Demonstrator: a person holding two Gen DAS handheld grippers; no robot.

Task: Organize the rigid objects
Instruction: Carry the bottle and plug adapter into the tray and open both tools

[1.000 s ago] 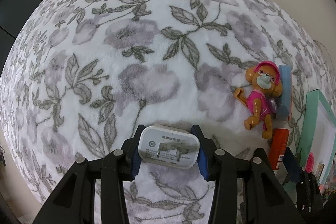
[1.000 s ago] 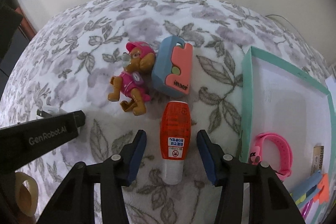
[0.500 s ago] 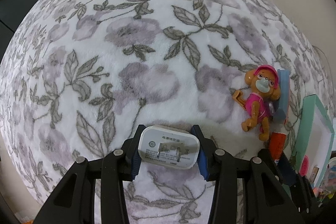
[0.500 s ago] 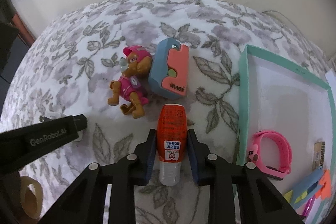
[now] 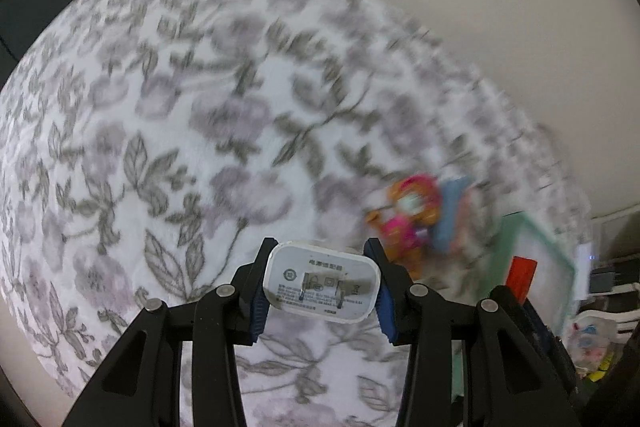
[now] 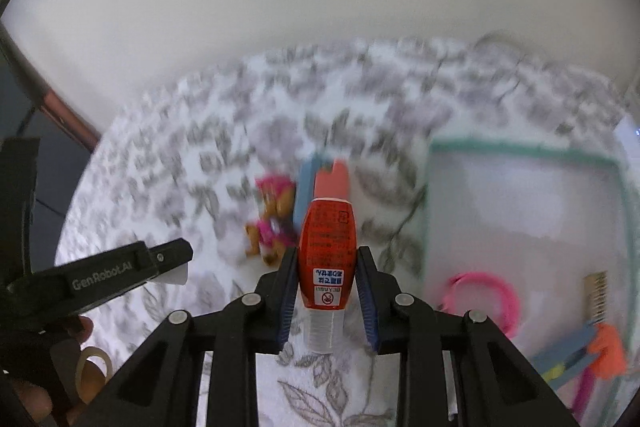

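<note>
My left gripper (image 5: 320,287) is shut on a white power adapter (image 5: 320,285), held above the floral blanket (image 5: 180,147). My right gripper (image 6: 327,293) is shut on an orange bottle (image 6: 328,251) with a clear cap, lifted off the blanket (image 6: 192,163). Blurred beyond both lie a pink dog figure (image 6: 272,223) (image 5: 404,227) and a blue and coral box (image 6: 324,183) (image 5: 450,215). The left gripper (image 6: 120,275) also shows in the right wrist view, at the left.
A teal-rimmed tray (image 6: 520,151) (image 5: 532,239) sits to the right, holding a pink wristband (image 6: 484,299), a wooden ruler (image 6: 596,295) and coloured pens (image 6: 576,351). A tape roll (image 6: 94,367) lies at the lower left. A pale wall stands behind the blanket.
The right gripper closed on the orange bottle and lifted it. The left gripper rose with the adapter. Both views tilted up, showing more wall.
</note>
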